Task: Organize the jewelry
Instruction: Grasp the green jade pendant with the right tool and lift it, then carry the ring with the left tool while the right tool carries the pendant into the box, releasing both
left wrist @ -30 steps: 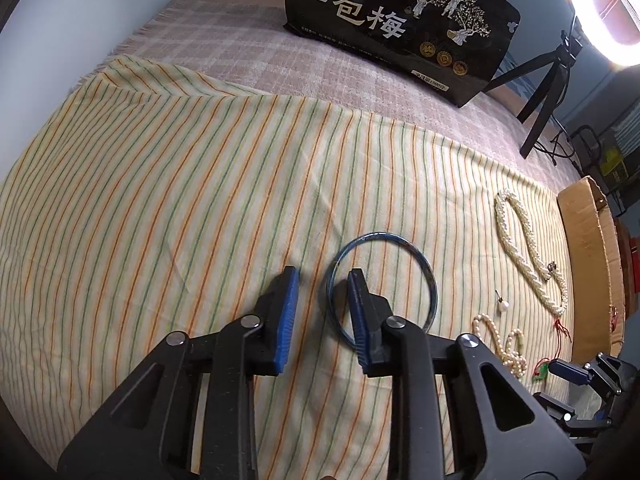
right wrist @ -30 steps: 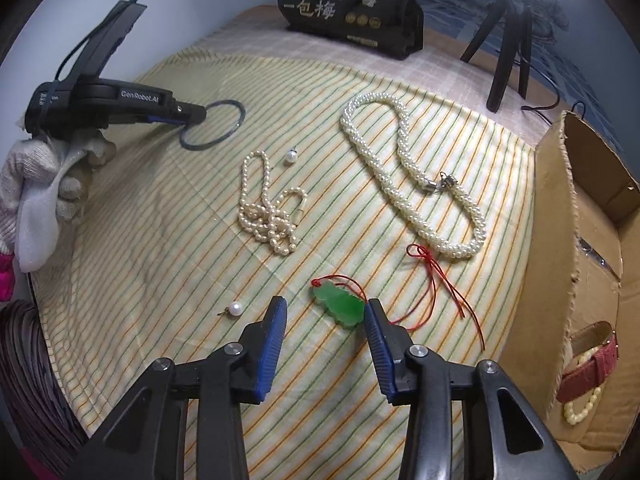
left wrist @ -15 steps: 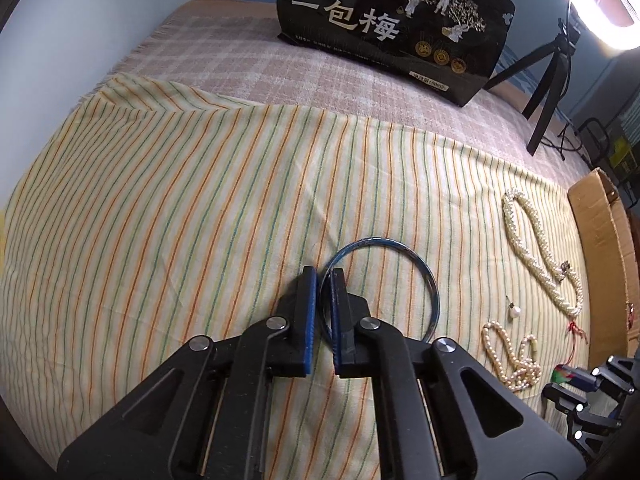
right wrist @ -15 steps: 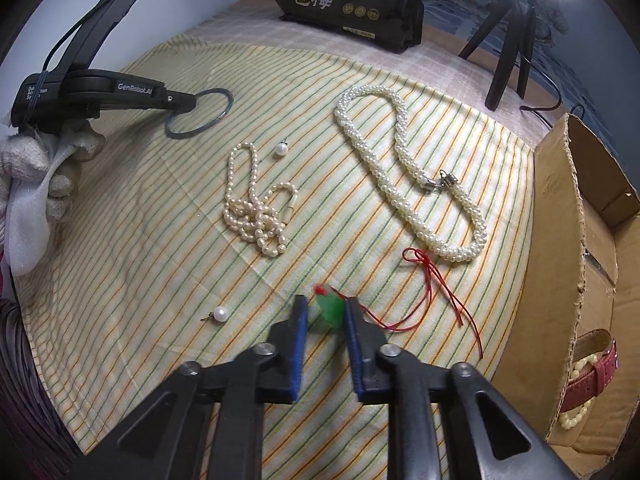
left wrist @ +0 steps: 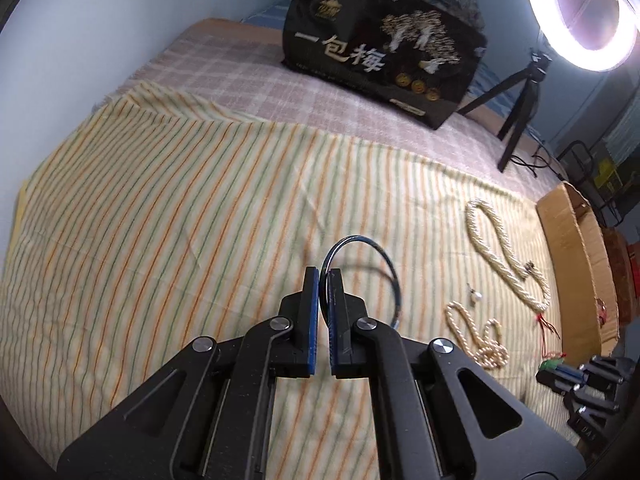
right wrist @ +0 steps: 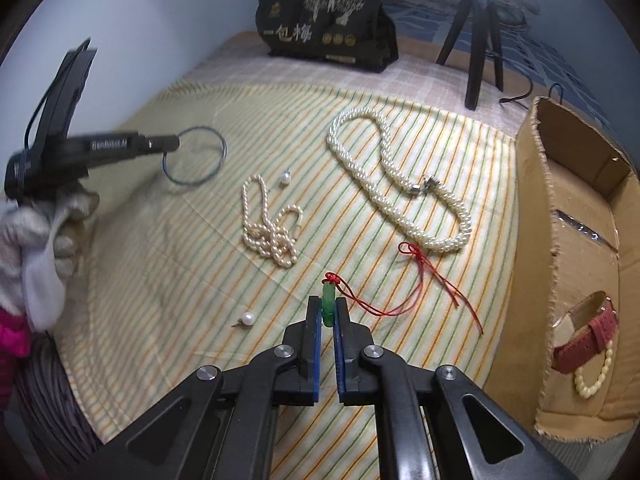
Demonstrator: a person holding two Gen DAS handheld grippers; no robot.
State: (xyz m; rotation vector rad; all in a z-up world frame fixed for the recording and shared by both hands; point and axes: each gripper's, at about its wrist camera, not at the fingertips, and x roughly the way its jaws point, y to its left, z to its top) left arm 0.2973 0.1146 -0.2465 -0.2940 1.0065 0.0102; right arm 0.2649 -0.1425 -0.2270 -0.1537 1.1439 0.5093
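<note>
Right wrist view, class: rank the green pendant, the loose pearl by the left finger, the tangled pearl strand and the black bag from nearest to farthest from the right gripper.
1. Green pendant, clamped in the right gripper.
2. Loose pearl, just left on the cloth.
3. Tangled pearl strand, ahead, slightly left.
4. Black bag, at the far edge.
</note>
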